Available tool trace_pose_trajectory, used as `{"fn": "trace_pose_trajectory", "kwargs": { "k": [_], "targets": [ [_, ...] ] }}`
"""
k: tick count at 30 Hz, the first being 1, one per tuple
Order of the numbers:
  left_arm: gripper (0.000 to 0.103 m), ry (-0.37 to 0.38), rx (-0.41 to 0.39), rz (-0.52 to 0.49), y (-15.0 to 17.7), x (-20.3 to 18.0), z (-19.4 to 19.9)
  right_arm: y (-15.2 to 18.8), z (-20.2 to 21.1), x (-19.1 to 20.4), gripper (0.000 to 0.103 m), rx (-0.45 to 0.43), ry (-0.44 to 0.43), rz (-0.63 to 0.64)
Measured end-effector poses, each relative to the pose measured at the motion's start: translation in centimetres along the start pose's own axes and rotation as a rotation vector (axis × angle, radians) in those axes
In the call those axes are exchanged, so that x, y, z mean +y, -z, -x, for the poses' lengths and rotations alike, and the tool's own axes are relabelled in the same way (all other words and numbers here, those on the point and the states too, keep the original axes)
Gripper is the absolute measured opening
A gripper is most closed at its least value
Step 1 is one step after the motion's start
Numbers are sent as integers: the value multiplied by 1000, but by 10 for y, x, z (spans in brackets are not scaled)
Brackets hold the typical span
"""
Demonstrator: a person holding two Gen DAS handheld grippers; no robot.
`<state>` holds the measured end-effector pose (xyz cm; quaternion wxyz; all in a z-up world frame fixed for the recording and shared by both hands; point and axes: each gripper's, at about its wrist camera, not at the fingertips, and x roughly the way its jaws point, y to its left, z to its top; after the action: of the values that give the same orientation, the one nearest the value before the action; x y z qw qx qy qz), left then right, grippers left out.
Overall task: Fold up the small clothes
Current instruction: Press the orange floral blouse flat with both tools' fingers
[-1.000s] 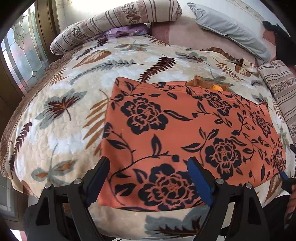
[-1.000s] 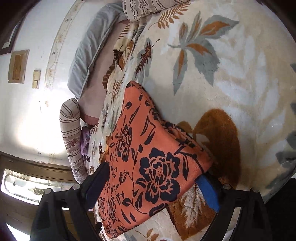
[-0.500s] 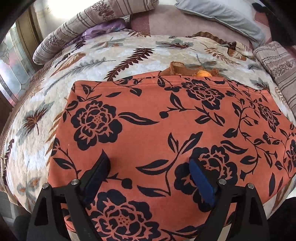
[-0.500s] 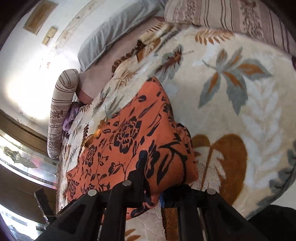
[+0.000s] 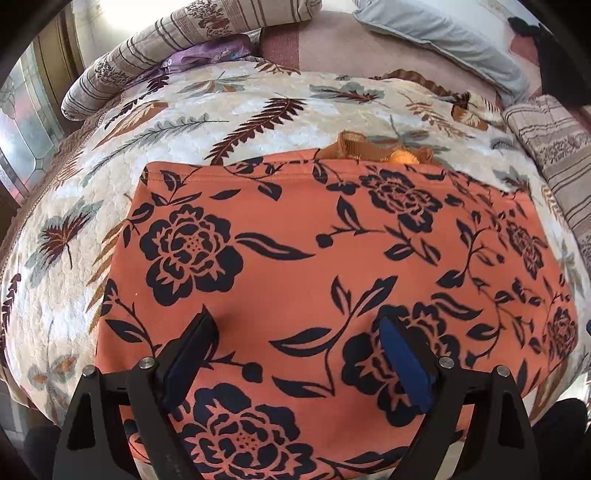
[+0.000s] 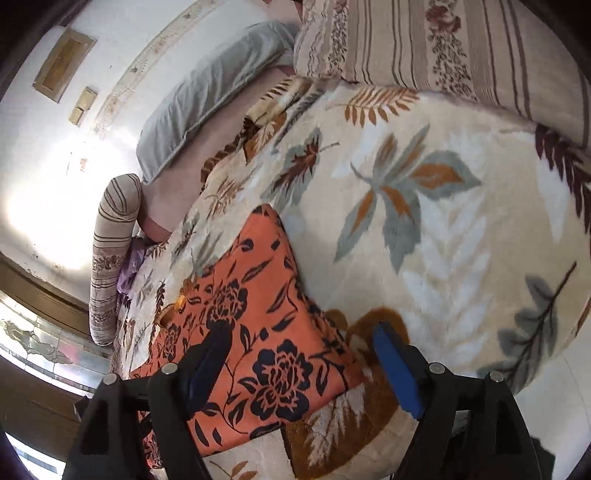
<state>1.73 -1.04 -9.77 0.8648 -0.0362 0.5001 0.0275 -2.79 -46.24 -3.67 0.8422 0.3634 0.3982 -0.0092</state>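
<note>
One bed (image 5: 229,107), its leaf-print blanket giving a broad soft surface, carries the cloth (image 5: 332,266), an orange floral piece spread flat near the front edge so it can be folded. Its long axis runs side to side in the left view, the hemmed far edge toward the pillows (image 5: 436,33). The left gripper (image 5: 299,354) hovers over the cloth's near part, jaws wide apart, nothing pinched. The right gripper (image 6: 303,365) straddles the cloth's right corner, jaws opening and not pressing on the cloth.
</note>
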Motion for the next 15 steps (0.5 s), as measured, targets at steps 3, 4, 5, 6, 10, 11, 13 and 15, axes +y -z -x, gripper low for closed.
{"fn": "trace_pose_trajectory", "kwargs": {
  "k": [3, 4, 5, 6, 10, 11, 13, 15],
  "targets": [
    [91, 5, -10, -15, 1, -3, -6, -27, -23, 14, 82, 43, -40, 74],
    [92, -5, 15, -32, 4, -4, -15, -34, -35, 21, 82, 64, -50, 99],
    [94, -10, 2, -44, 5, -5, -18, -44, -51, 27, 82, 96, -62, 126],
    [94, -14, -16, -52, 6, -6, -16, -52, -65, 32, 82, 123, -66, 148],
    [96, -8, -11, -59, 5, -6, -19, -84, -127, 50, 81, 210, -41, 237],
    [97, -10, -13, -64, 5, -6, -19, -89, -142, 53, 81, 238, -39, 244],
    [97, -12, -20, -72, 6, -6, -20, -95, -171, 56, 79, 310, -21, 249],
    [98, -12, -25, -75, 7, -6, -20, -94, -196, 61, 48, 395, -30, 266]
  ]
}}
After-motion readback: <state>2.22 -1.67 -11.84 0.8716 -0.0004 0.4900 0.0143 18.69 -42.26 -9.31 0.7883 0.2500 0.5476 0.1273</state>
